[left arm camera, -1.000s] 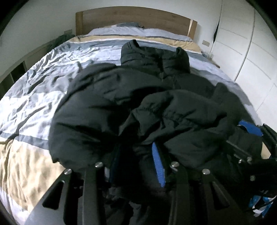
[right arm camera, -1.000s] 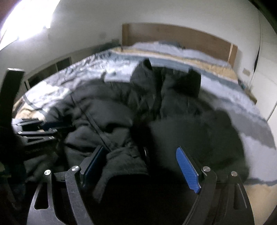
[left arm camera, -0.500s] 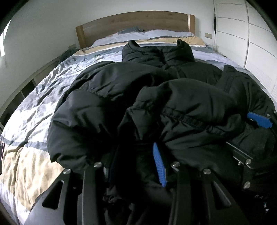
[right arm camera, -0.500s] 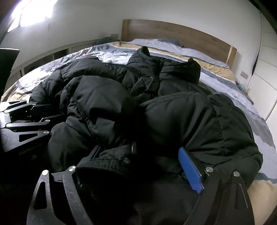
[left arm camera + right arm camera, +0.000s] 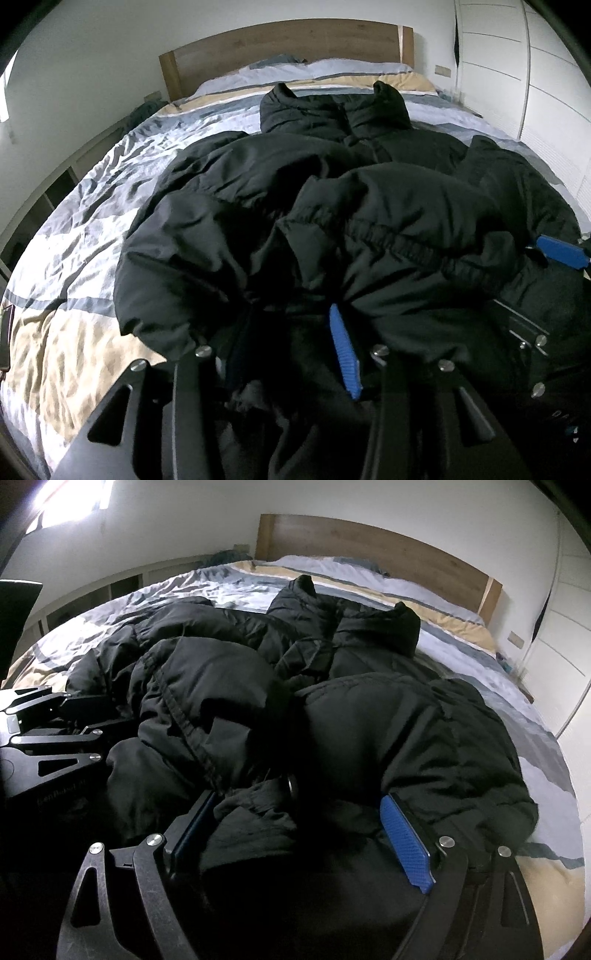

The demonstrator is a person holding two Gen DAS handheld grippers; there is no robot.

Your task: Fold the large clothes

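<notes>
Jacket point(image 5: 369, 229) bunched on bed point(image 5: 74, 258) | left claw point(image 5: 291, 347) opening, fabric between | right claw point(image 5: 299, 830) wide, fabric between, grip unclear

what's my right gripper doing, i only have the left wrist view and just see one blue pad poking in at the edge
Observer: The right gripper has its jaws wide apart, with a bunched fold of the black jacket lying between them.
Operator: is that blue pad pressed into the cloth
Observer: The blue pad shows most of its face bare; cloth meets it only near the tip.
Operator: jacket hanging off the bed on that side
Observer: No, its near corner rests on the striped duvet, and bedding shows beyond it.
</notes>
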